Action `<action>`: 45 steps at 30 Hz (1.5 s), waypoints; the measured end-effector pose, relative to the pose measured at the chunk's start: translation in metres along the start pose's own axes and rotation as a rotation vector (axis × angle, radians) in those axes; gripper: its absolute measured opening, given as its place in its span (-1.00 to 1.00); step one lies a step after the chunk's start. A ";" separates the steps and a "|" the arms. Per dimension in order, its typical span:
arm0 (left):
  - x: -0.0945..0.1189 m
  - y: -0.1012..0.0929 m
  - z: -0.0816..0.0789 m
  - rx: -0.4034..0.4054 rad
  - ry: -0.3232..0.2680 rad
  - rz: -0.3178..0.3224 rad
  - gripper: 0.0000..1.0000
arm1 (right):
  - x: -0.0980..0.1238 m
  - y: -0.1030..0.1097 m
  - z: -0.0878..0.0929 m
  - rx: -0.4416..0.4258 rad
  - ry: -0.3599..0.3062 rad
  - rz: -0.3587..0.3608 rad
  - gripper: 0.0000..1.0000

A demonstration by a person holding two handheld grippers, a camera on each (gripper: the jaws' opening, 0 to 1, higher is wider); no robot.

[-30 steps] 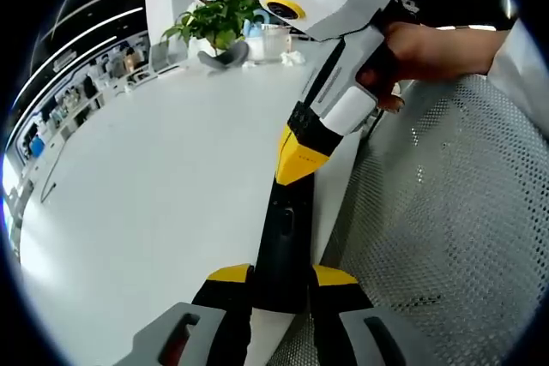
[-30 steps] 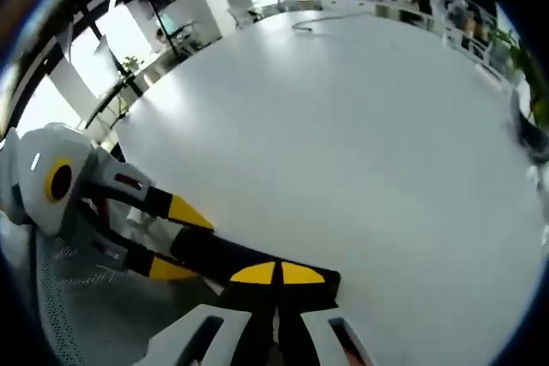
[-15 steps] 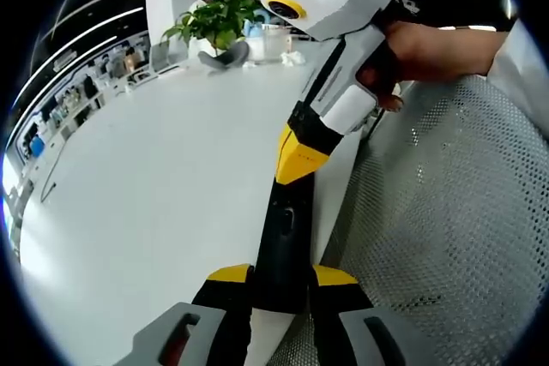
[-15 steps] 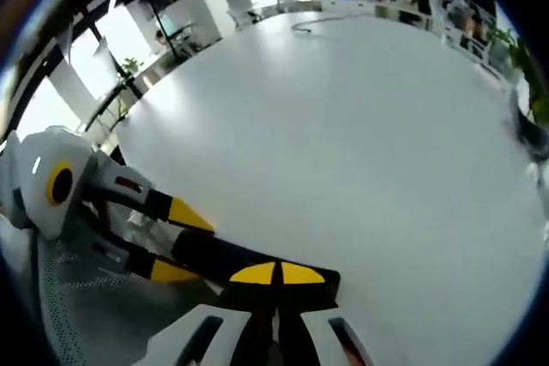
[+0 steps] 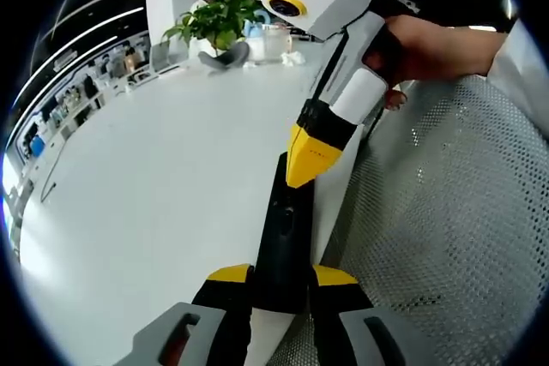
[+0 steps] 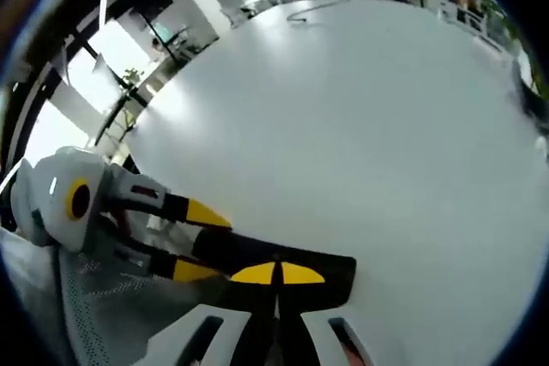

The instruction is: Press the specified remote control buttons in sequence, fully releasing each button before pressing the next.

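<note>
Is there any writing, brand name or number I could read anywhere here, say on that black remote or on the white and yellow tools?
None can be read.
Remote control: its buttons show as faint bumps, any marks too small and blurred.
Right gripper and left gripper: plain white, black and yellow, no lettering visible.
Shelves past the table: items too small to read.

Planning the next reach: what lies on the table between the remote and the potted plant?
In the left gripper view the white table is bare between the remote and the potted plant.
</note>
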State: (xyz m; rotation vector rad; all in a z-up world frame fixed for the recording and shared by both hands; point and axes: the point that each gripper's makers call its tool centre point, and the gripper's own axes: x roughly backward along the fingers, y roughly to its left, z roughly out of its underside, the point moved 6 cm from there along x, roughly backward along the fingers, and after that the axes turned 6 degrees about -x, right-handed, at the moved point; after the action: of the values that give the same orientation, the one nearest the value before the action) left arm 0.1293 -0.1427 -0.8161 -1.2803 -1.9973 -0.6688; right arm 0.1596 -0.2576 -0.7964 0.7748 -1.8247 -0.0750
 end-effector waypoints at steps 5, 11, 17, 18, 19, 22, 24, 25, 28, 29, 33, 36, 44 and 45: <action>0.000 0.000 0.000 -0.001 0.000 0.001 -0.50 | -0.001 0.002 0.000 0.002 0.003 -0.008 -1.00; 0.000 0.000 0.000 -0.001 0.000 0.001 -0.50 | -0.005 0.003 0.003 0.021 0.025 -0.001 -1.00; 0.000 0.000 0.000 -0.001 0.000 0.001 -0.50 | -0.005 0.001 0.004 0.013 0.030 0.002 -1.00; 0.000 -0.001 0.000 -0.001 0.000 0.001 -0.50 | -0.005 0.000 0.004 0.001 0.034 -0.001 -1.00; 0.000 -0.001 0.000 -0.002 0.000 0.001 -0.50 | -0.005 0.000 0.004 -0.003 0.033 -0.005 -1.00; 0.000 -0.001 0.000 -0.002 0.000 0.001 -0.50 | -0.004 0.001 0.005 -0.006 0.031 -0.005 -1.00; 0.001 -0.001 0.000 -0.001 0.000 0.001 -0.50 | -0.005 0.002 0.005 -0.004 0.029 -0.002 -1.00; 0.000 -0.001 0.000 -0.001 0.000 0.001 -0.50 | -0.005 0.002 0.005 0.005 0.029 0.002 -1.00; 0.000 -0.001 0.000 -0.001 -0.001 0.002 -0.50 | -0.006 0.002 0.005 0.020 0.028 0.007 -1.00; 0.000 -0.001 0.000 -0.001 -0.001 0.002 -0.50 | -0.006 0.002 0.005 0.017 0.026 0.007 -1.00; 0.000 -0.001 0.000 0.000 0.000 0.002 -0.50 | -0.005 0.001 0.004 -0.004 0.023 -0.003 -1.00; 0.000 0.000 0.000 0.000 0.000 0.001 -0.50 | -0.005 0.000 0.004 -0.015 0.023 -0.008 -1.00; 0.000 0.000 0.000 0.000 0.000 0.001 -0.50 | -0.002 -0.002 0.004 -0.075 0.042 -0.013 -1.00; 0.000 0.000 -0.001 0.001 0.000 0.001 -0.50 | 0.000 -0.002 0.005 -0.066 0.040 -0.005 -1.00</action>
State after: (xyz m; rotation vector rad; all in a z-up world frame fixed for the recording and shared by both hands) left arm 0.1293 -0.1431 -0.8157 -1.2806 -1.9964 -0.6680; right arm 0.1565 -0.2604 -0.7995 0.7300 -1.7739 -0.1214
